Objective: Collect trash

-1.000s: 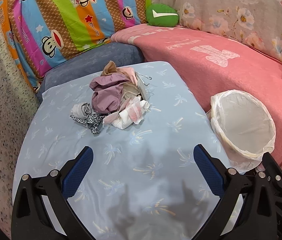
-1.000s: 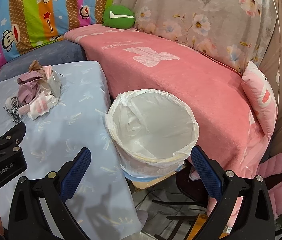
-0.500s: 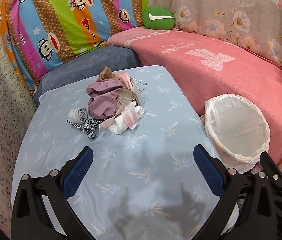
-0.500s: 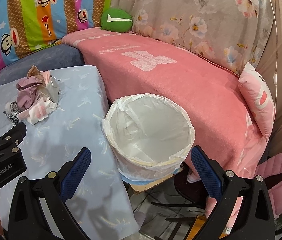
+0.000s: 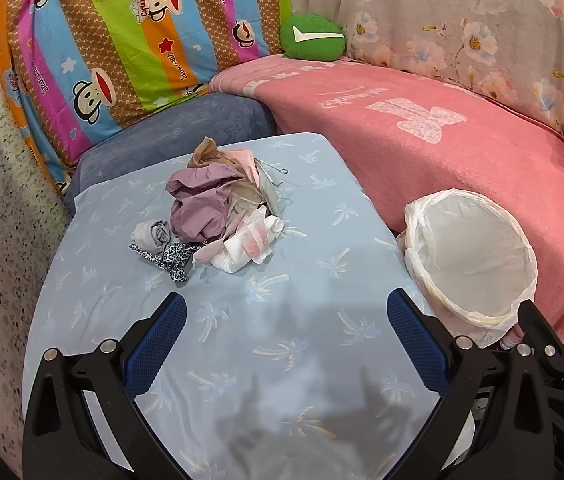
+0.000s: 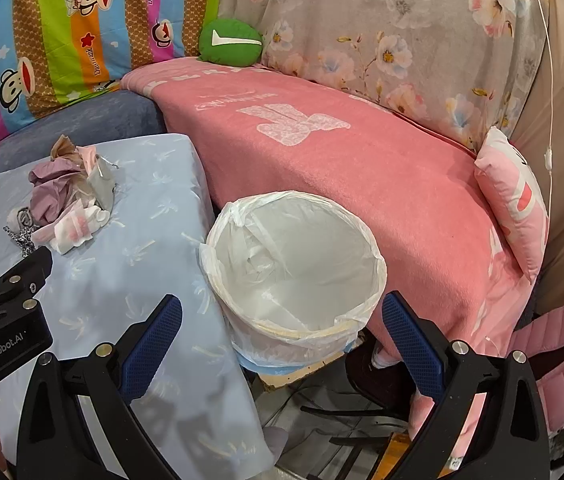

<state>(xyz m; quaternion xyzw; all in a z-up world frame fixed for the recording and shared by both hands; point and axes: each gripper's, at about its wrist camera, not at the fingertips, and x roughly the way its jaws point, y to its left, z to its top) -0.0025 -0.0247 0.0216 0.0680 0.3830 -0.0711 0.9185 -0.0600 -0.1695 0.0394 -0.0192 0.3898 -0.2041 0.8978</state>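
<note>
A pile of trash (image 5: 218, 212) lies on the light blue table (image 5: 274, 352): crumpled mauve plastic, white and pink wrappers, a grey wad and a leopard-print scrap. It also shows in the right wrist view (image 6: 66, 196). A white-lined trash bin (image 5: 469, 264) stands at the table's right edge, empty inside (image 6: 293, 268). My left gripper (image 5: 285, 320) is open and empty, above the table, short of the pile. My right gripper (image 6: 282, 320) is open and empty, just in front of the bin.
A pink blanket covers the sofa (image 6: 361, 168) behind the bin. A green cushion (image 5: 313, 38) and a striped monkey-print quilt (image 5: 122, 40) are at the back. A pink pillow (image 6: 517, 200) lies on the right. A pink chair (image 6: 561, 360) stands at the lower right.
Both grippers have pulled back and up a little; the pile and the bin appear slightly farther away. Nothing was taken hold of.
</note>
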